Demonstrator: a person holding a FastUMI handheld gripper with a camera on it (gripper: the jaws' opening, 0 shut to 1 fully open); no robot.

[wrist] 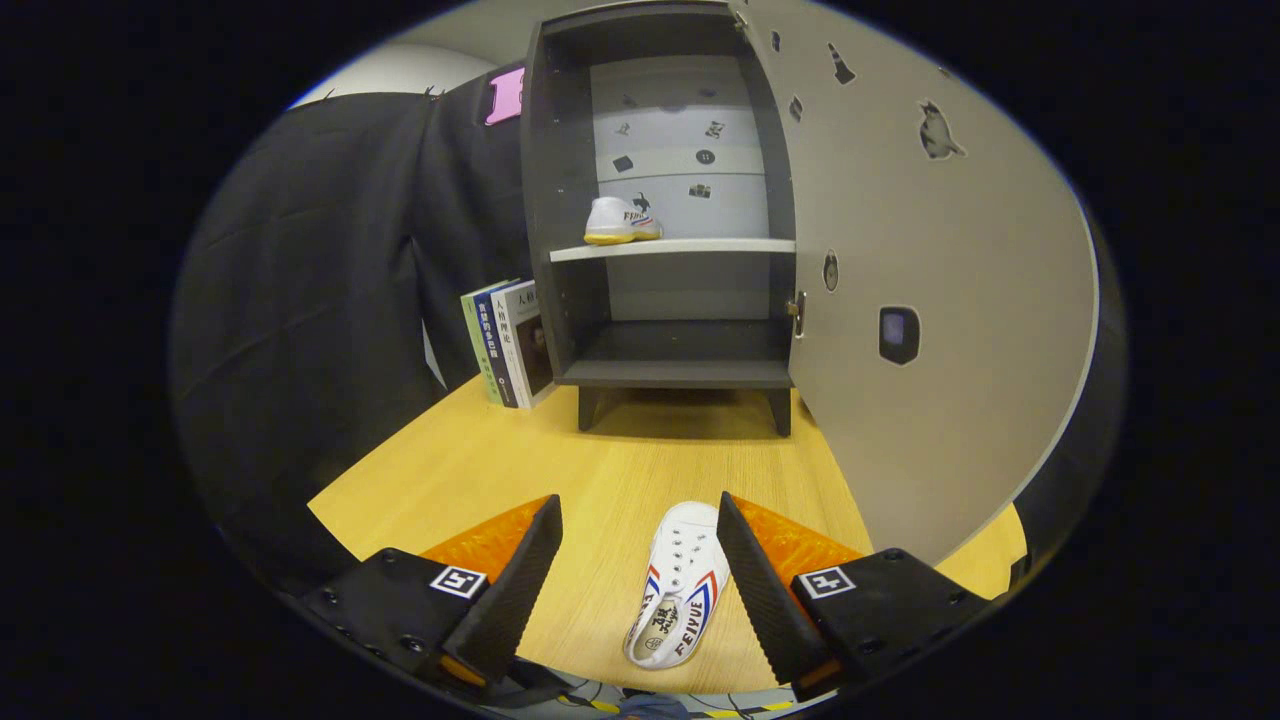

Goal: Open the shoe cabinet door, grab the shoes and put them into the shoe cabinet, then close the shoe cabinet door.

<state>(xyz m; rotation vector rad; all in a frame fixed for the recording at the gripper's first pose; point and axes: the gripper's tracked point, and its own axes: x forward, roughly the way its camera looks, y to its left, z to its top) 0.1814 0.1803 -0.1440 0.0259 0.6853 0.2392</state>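
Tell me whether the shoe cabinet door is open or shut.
Open. The door is swung wide to one side, exposing the cabinet shelves, with one shoe on the upper shelf.

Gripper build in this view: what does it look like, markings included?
The gripper has two wedge-shaped fingers with ribbed inner faces, spread apart. Each sits on a black housing bearing a square black-and-white tag, with ridged orange panels along the outer sides.
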